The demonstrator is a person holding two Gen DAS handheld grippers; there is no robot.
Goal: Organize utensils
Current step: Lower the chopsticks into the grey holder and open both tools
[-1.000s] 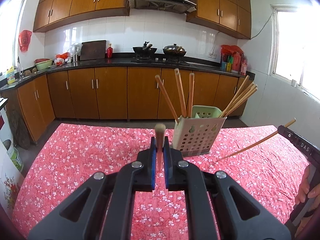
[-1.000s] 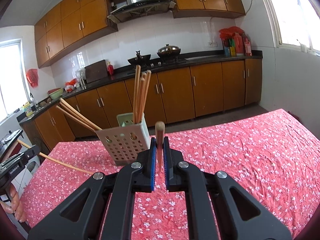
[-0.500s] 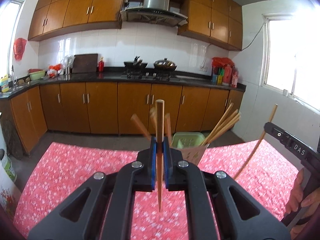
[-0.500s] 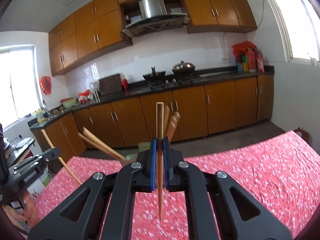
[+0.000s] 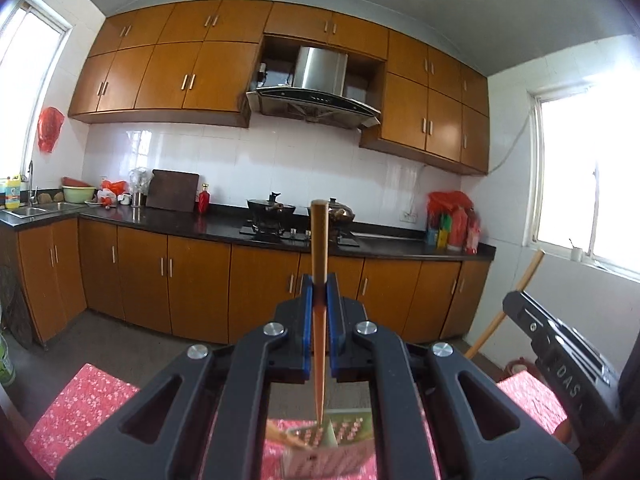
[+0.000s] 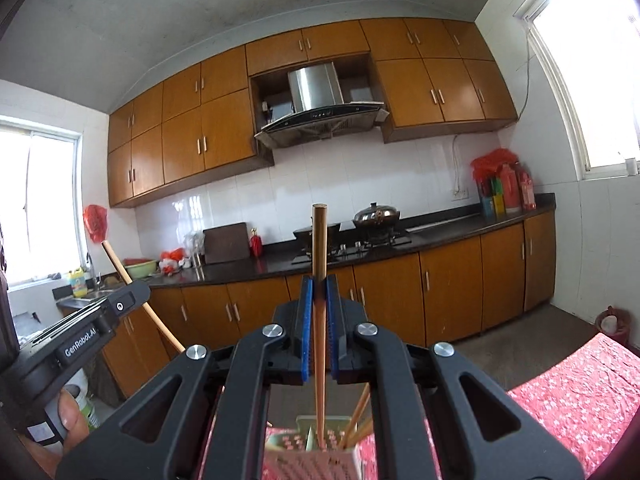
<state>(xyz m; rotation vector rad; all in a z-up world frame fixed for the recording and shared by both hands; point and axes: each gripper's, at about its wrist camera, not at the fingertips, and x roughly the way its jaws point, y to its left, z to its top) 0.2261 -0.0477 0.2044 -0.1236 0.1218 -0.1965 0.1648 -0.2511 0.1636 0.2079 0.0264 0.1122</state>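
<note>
Holder (image 5: 320,444) mostly hidden behind left gripper (image 5: 319,292), chopstick (image 5: 319,248) upright.

Perforated holder (image 6: 310,456) mostly hidden behind the right tool (image 6: 319,296), base cut off by the lower edge, surface (image 5: 76,404) largely masked by the left tool (image 5: 319,294), holder compartments indistinguishable.
</note>
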